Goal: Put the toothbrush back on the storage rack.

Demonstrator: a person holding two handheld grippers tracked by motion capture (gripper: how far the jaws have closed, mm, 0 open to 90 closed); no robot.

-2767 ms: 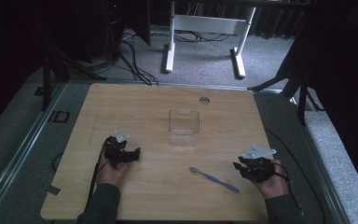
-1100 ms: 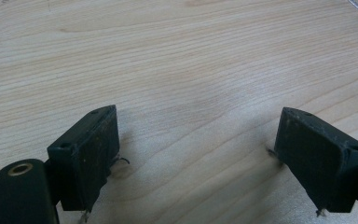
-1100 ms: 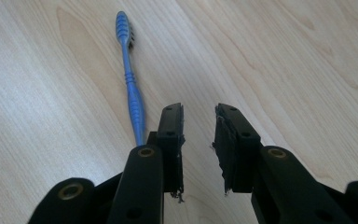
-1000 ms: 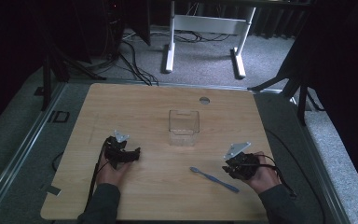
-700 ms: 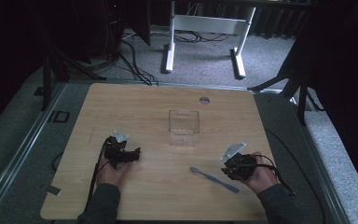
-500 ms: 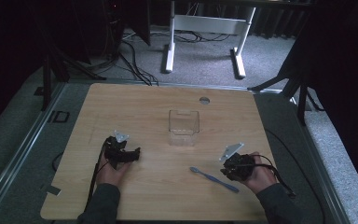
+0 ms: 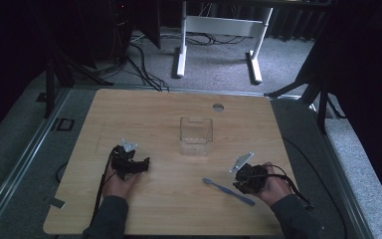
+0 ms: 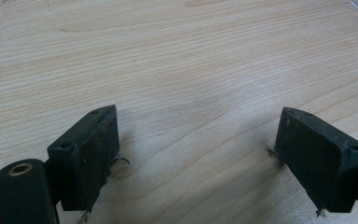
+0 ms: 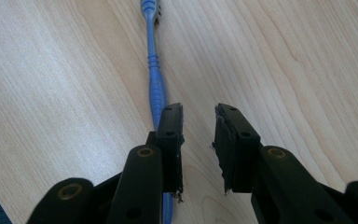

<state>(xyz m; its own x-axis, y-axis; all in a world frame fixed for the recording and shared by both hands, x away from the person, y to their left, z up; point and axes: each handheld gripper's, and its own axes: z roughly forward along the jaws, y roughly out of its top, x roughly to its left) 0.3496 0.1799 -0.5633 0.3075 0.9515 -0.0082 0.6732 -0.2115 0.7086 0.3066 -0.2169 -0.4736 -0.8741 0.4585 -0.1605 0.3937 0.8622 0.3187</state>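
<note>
Right gripper view has the right gripper (image 9: 198, 116) low over the wooden table (image 7: 159, 114), jaws slightly apart, a blue toothbrush (image 9: 154, 79) passing beneath one jaw, ungripped. Left gripper (image 8: 196, 140) gapes wide over bare wood, well apart from a clear plastic box (image 7: 196, 136).

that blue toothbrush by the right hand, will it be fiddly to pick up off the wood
Probably a bit. The toothbrush lies flat on the table, so the right tool has little height to catch. Its thin handle looks light, likely to skid when nudged. The ribbed section may help grip.
</note>
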